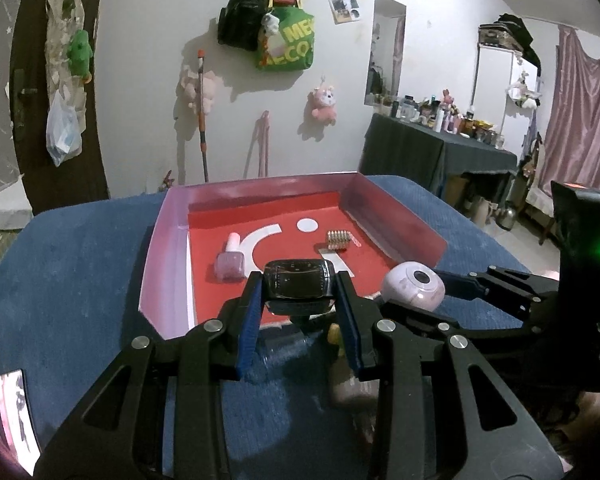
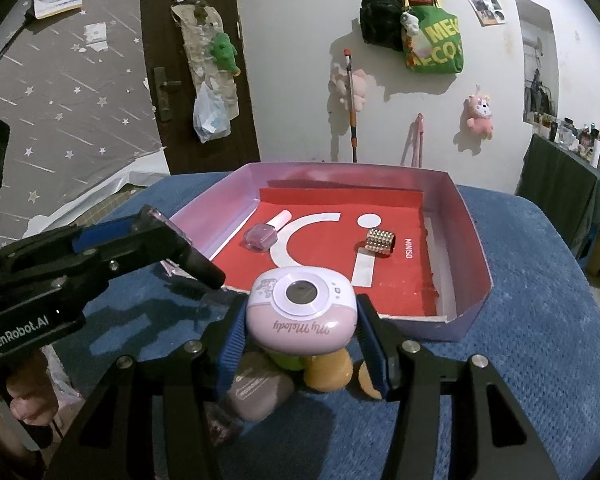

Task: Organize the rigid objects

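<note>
Everything here is placed against the pink-walled box (image 2: 472, 240) with its red floor, sitting on a blue-covered tabletop (image 2: 540, 340). Farthest left inside it lies a nail polish bottle (image 2: 262, 234), then, further right, a small studded cylinder (image 2: 381, 242).

The left hand-held gripper (image 1: 298, 292) is clenched on a dark glass bottle (image 1: 298, 280), held just over the box's near edge. The right hand-held gripper (image 2: 302, 320) is closed around a pink toy camera (image 2: 302, 308), held just short of the box's near wall and above a few loose items on the blue cloth: a greyish case (image 2: 260, 394) and an orange rounded piece (image 2: 328, 372).

To my eye the step in hand is carrying both pieces into the box. To do it well, each should clear the near wall before coming down, and land on bare red floor: the dark bottle between the nail polish and the cylinder, the camera toward the near right corner. Glass wants a gentle set-down, and the pads should let go only once each item rests flat.
</note>
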`<move>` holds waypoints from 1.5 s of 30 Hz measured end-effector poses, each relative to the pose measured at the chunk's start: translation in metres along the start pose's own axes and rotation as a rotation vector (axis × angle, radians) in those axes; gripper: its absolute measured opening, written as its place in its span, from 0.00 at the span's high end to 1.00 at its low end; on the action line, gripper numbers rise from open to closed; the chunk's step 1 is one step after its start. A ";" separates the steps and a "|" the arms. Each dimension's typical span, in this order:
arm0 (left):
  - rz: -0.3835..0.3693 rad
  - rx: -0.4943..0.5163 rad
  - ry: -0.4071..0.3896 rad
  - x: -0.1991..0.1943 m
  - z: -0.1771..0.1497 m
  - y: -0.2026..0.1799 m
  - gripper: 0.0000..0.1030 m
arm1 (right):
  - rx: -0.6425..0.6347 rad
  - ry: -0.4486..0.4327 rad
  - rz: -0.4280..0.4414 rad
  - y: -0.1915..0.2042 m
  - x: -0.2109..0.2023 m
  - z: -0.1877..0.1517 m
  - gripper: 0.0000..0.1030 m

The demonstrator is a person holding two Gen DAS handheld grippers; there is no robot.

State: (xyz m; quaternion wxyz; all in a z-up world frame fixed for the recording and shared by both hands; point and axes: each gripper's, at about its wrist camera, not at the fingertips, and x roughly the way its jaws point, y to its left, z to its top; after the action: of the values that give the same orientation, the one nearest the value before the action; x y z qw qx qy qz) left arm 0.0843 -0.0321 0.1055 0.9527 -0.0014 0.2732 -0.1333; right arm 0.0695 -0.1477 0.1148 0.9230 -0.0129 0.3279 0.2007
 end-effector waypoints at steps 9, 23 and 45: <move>-0.007 0.010 0.009 0.020 0.013 0.004 0.68 | 0.009 0.032 0.006 -0.016 0.020 0.016 0.46; -0.017 0.000 0.053 0.056 0.022 0.016 0.68 | 0.024 0.100 0.017 -0.031 0.058 0.029 0.46; -0.030 -0.032 0.094 0.106 0.025 0.033 0.68 | 0.037 0.176 -0.024 -0.045 0.106 0.038 0.46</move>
State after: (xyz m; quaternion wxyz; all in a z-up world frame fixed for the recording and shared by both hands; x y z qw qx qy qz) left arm 0.1922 -0.0290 0.0696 0.9366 -0.0145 0.3195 -0.1432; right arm 0.1845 -0.1449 0.0752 0.8930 -0.0175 0.4113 0.1817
